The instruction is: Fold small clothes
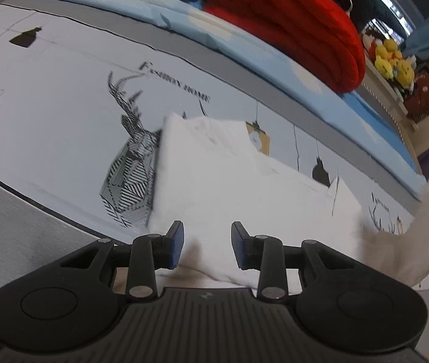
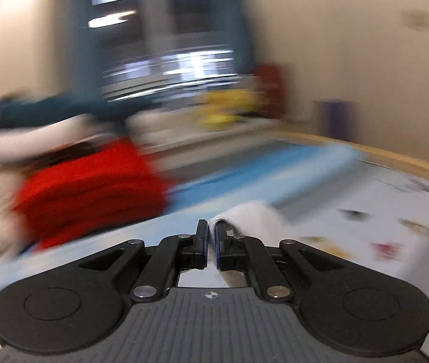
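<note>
white garment (image 1: 229, 181) lies on the printed bedsheet (image 1: 47, 90), near the bed's near edge. left gripper (image 1: 206, 248) fingers stand partly open above the cloth, gripping nothing. right gripper (image 2: 211, 242) fingers are pinched tight on a white edge of it (image 2: 244, 214), raised. judgement: carry that edge across level, keeping the fold line straight.

Legible text: "HOME" printed in black on the pale blue bedsheet (image 1: 63, 96), beside the geometric deer head print (image 1: 132, 163); preceding word begins "F", rest blurred. Right wrist view: nothing readable.
</note>
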`<state>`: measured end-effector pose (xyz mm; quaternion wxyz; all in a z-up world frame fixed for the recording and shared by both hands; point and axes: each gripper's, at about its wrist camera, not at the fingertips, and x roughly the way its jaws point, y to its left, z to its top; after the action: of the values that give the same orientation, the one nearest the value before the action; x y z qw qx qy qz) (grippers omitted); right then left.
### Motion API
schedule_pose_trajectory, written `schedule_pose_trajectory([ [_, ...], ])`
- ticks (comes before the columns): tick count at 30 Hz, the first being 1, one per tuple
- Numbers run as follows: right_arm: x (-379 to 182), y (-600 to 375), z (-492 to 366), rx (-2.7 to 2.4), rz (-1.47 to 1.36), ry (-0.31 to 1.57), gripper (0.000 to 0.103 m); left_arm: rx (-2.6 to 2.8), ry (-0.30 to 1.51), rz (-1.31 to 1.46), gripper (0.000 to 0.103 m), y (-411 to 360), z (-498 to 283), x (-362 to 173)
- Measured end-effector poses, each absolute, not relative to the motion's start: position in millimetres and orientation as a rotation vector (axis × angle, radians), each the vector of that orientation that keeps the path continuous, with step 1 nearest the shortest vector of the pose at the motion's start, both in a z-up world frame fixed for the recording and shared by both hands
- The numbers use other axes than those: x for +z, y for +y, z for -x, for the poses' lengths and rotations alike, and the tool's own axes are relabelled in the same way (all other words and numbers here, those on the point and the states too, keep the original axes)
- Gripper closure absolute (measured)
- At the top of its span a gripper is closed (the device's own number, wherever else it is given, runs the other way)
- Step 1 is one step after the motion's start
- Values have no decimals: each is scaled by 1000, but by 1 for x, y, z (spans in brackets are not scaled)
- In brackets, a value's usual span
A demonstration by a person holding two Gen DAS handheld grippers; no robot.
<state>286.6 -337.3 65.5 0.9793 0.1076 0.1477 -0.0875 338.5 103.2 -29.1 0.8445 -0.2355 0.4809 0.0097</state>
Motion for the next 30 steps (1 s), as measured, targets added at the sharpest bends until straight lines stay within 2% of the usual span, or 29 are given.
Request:
schedule_pose_trajectory([
  [3,43,-276,-281,135,-191,440,97,37,1002,518,65,115,-338,-25],
  [5,9,-241,-280,331,-175,662,97,43,999,528,65,121,-337,-24],
  [9,-27,-234,-273,290,-237,906,92,55,991,540,65,131,-336,-21],
  [10,-25,-247,-274,250,-306,918,92,58,987,540,65,133,-337,-21],
  [13,-11,-286,-279,104,-463,859,79,70,989,535,65,131,-336,-24],
  [18,-19,-324,-282,-2,-515,798,79,62,994,541,66,123,-341,-33],
  [23,-48,-316,-301,-39,-578,947,79,58,1005,577,66,114,-348,-44],
  [30,-75,-303,-310,-42,-614,1054,79,-28,1001,547,66,78,-361,-54],
])
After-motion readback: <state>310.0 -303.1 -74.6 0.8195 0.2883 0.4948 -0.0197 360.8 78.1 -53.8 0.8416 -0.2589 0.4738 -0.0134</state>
